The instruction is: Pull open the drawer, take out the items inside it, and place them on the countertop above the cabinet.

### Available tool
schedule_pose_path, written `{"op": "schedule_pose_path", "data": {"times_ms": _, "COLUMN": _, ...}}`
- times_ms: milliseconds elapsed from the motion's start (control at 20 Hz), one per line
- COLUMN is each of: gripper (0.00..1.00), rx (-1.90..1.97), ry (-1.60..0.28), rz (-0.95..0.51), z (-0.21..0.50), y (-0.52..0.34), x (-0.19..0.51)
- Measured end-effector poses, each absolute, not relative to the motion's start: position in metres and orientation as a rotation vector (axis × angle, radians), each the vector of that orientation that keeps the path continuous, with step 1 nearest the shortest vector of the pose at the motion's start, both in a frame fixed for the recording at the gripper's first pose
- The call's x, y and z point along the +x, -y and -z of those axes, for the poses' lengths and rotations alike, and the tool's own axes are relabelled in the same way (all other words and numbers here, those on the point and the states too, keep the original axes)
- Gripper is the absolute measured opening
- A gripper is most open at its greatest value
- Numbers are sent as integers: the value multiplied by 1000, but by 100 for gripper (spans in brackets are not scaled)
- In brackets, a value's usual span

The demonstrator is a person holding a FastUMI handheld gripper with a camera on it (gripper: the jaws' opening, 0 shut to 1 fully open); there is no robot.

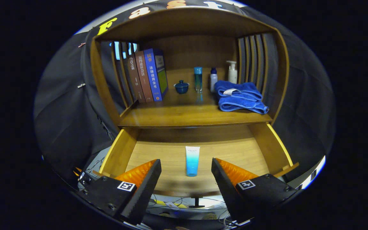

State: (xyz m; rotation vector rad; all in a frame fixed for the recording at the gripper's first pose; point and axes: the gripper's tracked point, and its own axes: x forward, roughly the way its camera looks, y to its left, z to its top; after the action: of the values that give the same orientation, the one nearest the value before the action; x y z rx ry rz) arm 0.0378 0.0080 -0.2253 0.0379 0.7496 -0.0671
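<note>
The wooden drawer (268, 150) stands pulled out below the countertop (184, 116). On its floor lies a white-and-blue tube (192, 160), cap end toward me. My gripper (186, 166) is open and hovers above the drawer's front part, one finger on each side of the tube, touching nothing. The tube lies lower than the fingertips, in the gap between them.
On the countertop stand several books (149, 76) at the left, a small blue lidded cup (181, 87), a blue bottle (198, 79), a small white bottle (213, 79), a pump bottle (232, 72) and a folded blue towel (240, 96) at the right. Cables (171, 204) lie below the drawer front.
</note>
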Motion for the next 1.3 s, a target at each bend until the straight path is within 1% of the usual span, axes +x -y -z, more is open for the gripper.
{"op": "schedule_pose_path", "data": {"times_ms": 300, "gripper": 100, "rx": 53, "ry": -974, "rz": 101, "z": 292, "y": 0, "x": 75}}
{"op": "schedule_pose_path", "data": {"times_ms": 450, "gripper": 100, "rx": 20, "ry": -1117, "rz": 125, "z": 329, "y": 8, "x": 76}}
{"op": "schedule_pose_path", "data": {"times_ms": 600, "gripper": 100, "rx": -31, "ry": -1213, "rz": 114, "z": 356, "y": 10, "x": 66}}
{"op": "schedule_pose_path", "data": {"times_ms": 850, "gripper": 99, "rx": 23, "ry": -1260, "rz": 186, "z": 364, "y": 25, "x": 72}}
{"op": "schedule_pose_path", "data": {"times_ms": 1000, "gripper": 84, "rx": 29, "ry": -1314, "rz": 194, "z": 380, "y": 30, "x": 68}}
{"op": "schedule_pose_path", "data": {"times_ms": 1200, "gripper": 65, "rx": 19, "ry": -1329, "rz": 174, "z": 387, "y": 24, "x": 71}}
{"op": "schedule_pose_path", "data": {"times_ms": 1300, "gripper": 47, "rx": 1, "ry": -1325, "rz": 168, "z": 387, "y": 25, "x": 70}}
